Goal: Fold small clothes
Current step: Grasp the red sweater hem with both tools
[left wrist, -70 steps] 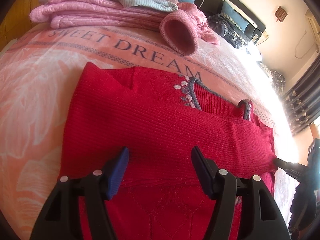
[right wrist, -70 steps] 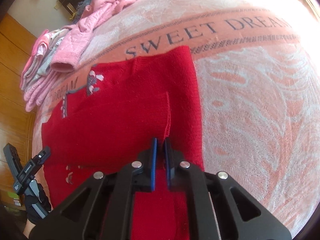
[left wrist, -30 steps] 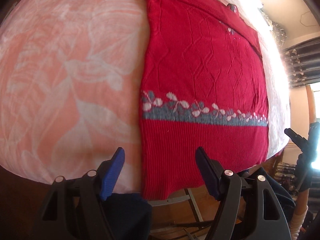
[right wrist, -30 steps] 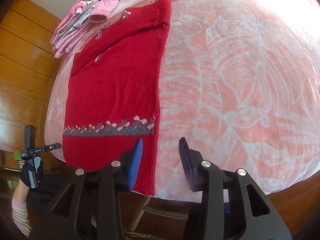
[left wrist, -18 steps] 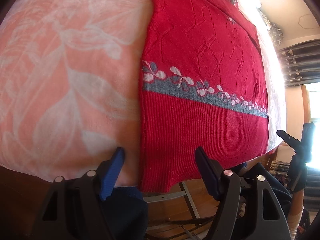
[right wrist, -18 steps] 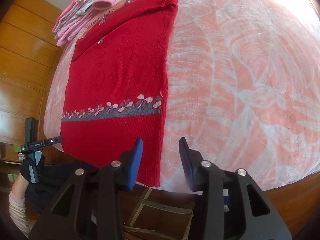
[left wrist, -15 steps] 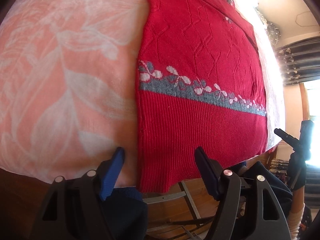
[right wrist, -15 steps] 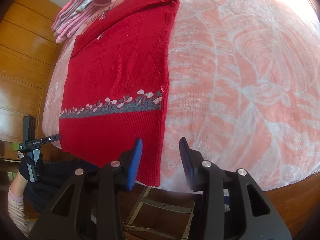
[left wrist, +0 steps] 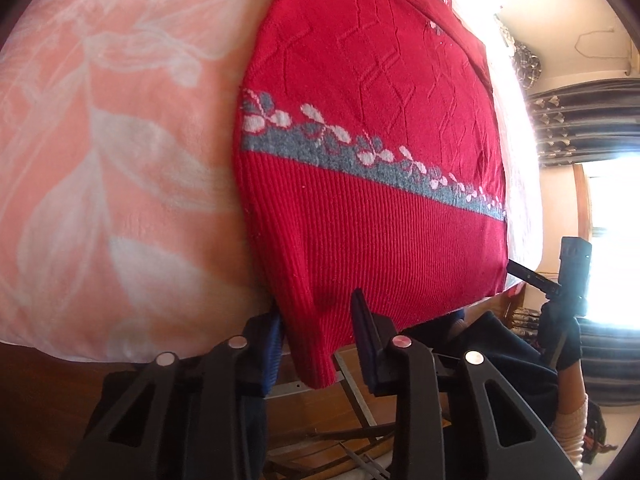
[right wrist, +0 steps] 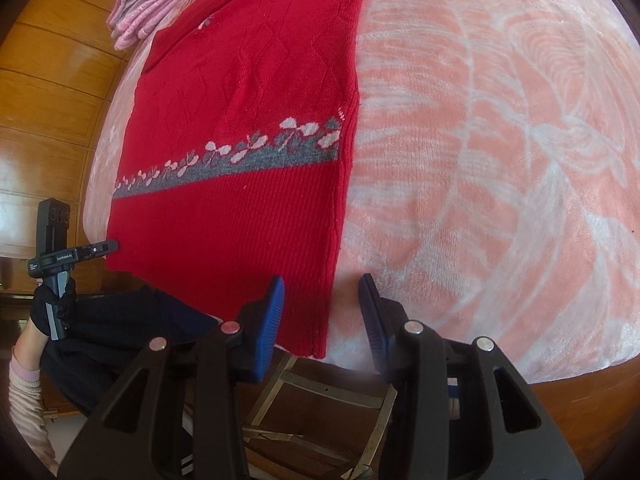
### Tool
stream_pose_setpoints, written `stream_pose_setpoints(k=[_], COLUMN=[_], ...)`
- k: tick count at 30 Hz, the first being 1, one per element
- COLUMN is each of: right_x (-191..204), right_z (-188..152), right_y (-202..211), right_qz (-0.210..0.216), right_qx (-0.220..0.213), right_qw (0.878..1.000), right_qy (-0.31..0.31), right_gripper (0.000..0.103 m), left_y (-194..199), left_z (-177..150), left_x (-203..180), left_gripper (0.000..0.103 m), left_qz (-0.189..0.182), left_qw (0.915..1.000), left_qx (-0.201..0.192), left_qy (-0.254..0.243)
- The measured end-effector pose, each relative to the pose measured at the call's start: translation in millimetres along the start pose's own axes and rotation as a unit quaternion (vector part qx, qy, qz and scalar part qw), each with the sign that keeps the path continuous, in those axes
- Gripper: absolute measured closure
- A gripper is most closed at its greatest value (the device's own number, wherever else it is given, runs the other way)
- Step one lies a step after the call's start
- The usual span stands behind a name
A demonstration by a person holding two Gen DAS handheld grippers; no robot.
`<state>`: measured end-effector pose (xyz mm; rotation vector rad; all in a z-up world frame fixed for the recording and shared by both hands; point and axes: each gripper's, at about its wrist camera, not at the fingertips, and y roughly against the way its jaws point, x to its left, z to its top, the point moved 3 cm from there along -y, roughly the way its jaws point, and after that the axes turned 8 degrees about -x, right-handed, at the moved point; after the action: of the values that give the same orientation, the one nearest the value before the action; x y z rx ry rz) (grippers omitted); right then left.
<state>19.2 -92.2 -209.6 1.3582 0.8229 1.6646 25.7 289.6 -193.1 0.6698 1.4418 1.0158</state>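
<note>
Red sweater spread flat down the middle of both frames on the pink blanket, hem draped off the near bed edge at the bottom — probably laid this way so both lower corners hang free for a pinch.

Left gripper, bottom centre of the left wrist view: jaws parted at a middling width, straddling the hanging left hem corner, one pad behind the cloth and one in front. Not yet pressed together; fabric between them slack.

Right gripper, bottom centre of the right wrist view: jaws apart and empty, set either side of the right hem corner, side seam running down between them.

Matching grips on both corners, seemingly in readiness to lift the hem and carry it up toward the collar at the top of the frame.

Pile of pink clothes in the upper left of the right wrist view, well apart, out of the fold's way.
</note>
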Motion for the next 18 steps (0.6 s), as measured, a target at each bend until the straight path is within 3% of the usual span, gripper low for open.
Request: stream_pose_setpoints(k=[5,6,8,11,13,18], right_x=[8.5,9.6,10.6,12.7,13.9,20.4], right_z=[-4.3,-4.4,-5.3,-5.6,-5.0,1.7], right_y=[-6.4,-6.4,-7.4,-7.0,-1.7,20.6], right_qz=[0.003,0.005,0.011,0.016,0.026,0.068], right_qx=[-0.001,-0.002,-0.001,-0.002,-0.009,-0.044], right_qw=[1.000,1.000,1.000,1.000,0.999,0.997], right_qy=[0.019,0.023,0.024,0.022,0.016,-0.003], right_gripper=[0.063,0.068,0.086,0.095,0.097,0.097], left_y=[-0.6,-0.4,0.4,2.1,5.5,24.9], left_z=[1.1,0.5,-0.2,0.6,2.6,15.4], left_x=[1.3,0.5,-0.8,-0.8,-1.3,-15.1], left_gripper=[0.071,0.071,0.075,0.084,0.092,0.094], left_qz=[-0.006,-0.005,0.005,0.000,-0.013,-0.057], left_qw=[0.9999,0.9999,0.9999,0.9999,0.9996,0.9964], left_qx=[-0.002,-0.004,-0.009,-0.014,-0.020,-0.055], left_qy=[0.013,0.011,0.001,0.008,0.017,0.030])
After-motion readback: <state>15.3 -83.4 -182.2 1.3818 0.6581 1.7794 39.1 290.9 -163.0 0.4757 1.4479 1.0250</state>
